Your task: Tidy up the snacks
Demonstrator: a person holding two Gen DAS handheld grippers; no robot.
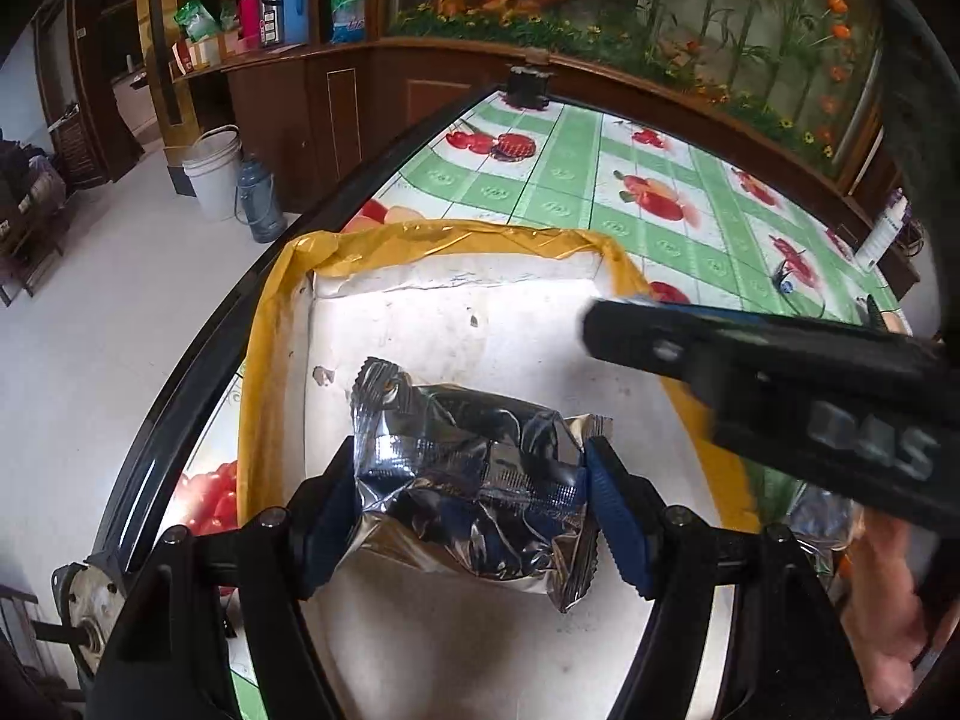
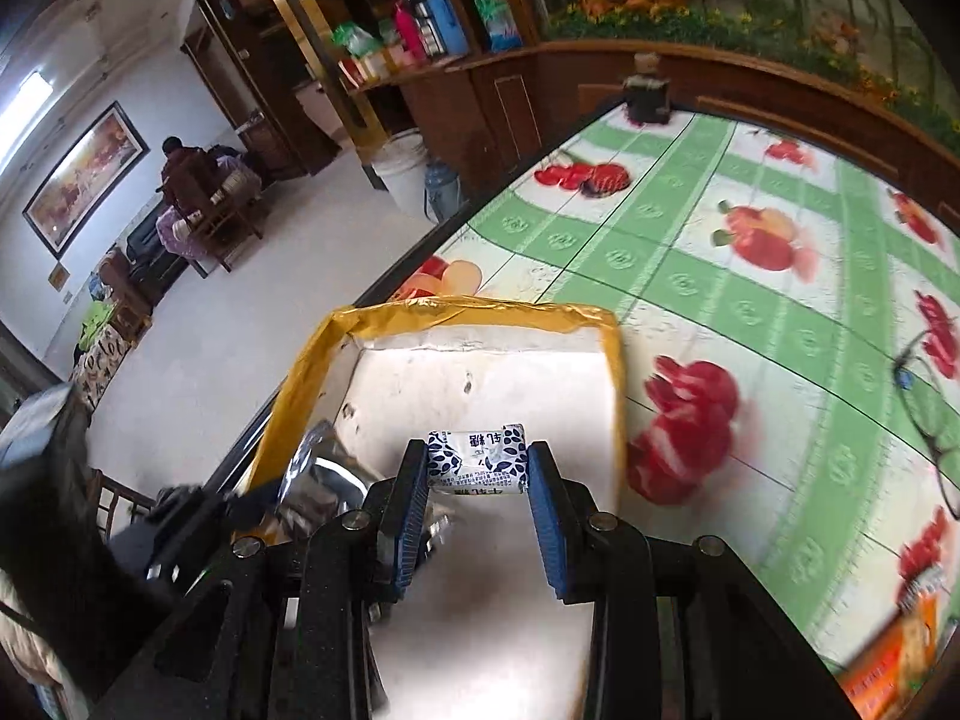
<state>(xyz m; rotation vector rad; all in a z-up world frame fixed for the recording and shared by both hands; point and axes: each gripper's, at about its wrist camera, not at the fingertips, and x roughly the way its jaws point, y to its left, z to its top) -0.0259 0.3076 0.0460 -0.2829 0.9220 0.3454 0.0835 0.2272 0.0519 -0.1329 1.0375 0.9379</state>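
Note:
A white foam box (image 1: 456, 276) with yellow-taped rim sits at the table's left edge. My left gripper (image 1: 468, 498) is shut on a crumpled silver foil snack packet (image 1: 474, 480), held over the inside of the box. My right gripper (image 2: 477, 468) is shut on a small white candy with blue leaf print (image 2: 477, 461), also above the box (image 2: 480, 366). In the left wrist view the right gripper's black body (image 1: 768, 378) crosses over the box's right rim. The silver packet (image 2: 324, 480) shows at lower left in the right wrist view.
The table carries a green and white fruit-print cloth (image 2: 750, 276). An orange packet (image 2: 888, 672) lies at the lower right, eyeglasses (image 2: 924, 414) at the right. A white bucket (image 1: 213, 174) and blue jug (image 1: 258, 204) stand on the floor left of the table. A person (image 2: 186, 174) sits far off.

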